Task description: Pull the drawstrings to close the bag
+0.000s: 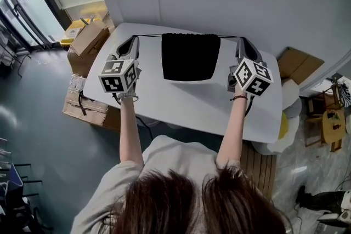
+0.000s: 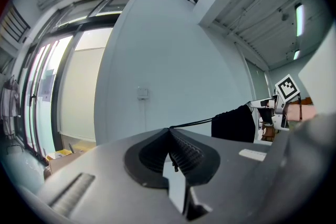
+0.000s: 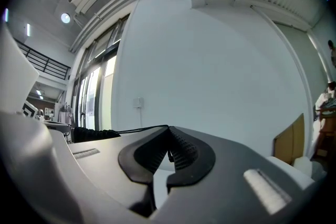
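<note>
Two claws (image 1: 134,39) (image 1: 239,40) pinching drawstrings (image 1: 148,35) — bag (image 1: 190,56) between, at table's (image 1: 181,98) far edge

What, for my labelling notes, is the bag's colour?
Black; the bag shows best in the head view.

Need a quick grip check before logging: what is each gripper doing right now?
Left gripper: closed, holding the left drawstring of the black bag.
Right gripper: closed, holding the right drawstring.

Black bag (image 1: 190,56) on a white table (image 1: 186,102); black cords (image 1: 149,36); grey left gripper (image 1: 135,37) and right gripper (image 1: 239,38), each with black-and-white patterned cubes (image 1: 118,75); brown boxes (image 1: 88,41) at nine o'clock
</note>
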Demonstrator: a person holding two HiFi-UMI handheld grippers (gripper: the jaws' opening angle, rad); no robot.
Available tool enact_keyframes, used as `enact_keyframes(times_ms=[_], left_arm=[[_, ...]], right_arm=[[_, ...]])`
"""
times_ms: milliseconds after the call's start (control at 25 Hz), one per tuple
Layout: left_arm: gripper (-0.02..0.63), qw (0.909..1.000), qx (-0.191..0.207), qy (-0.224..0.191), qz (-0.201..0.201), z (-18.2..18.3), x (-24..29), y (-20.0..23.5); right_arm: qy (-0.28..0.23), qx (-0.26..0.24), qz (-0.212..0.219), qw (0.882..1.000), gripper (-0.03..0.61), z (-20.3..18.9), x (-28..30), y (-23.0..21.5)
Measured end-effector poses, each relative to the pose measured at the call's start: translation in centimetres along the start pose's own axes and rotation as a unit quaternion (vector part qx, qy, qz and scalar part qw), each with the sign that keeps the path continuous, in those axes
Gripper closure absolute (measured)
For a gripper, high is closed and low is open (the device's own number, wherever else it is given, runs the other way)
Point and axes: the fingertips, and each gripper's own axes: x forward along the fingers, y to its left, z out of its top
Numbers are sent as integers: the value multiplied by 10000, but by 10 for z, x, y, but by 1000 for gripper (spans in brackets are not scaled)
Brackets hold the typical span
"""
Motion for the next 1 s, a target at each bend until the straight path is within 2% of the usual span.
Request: enact_keyframes(times_ms=[240,1000], left_arm=[[612,9999,166,14,13,-1,-1,-3],[612,9999,123,22,99,-1,3,-4]], right_arm=[[-30,-24,-154,9999,561,3,-5,-6],[-12,124,-553,9984,560,4,-8,-30]])
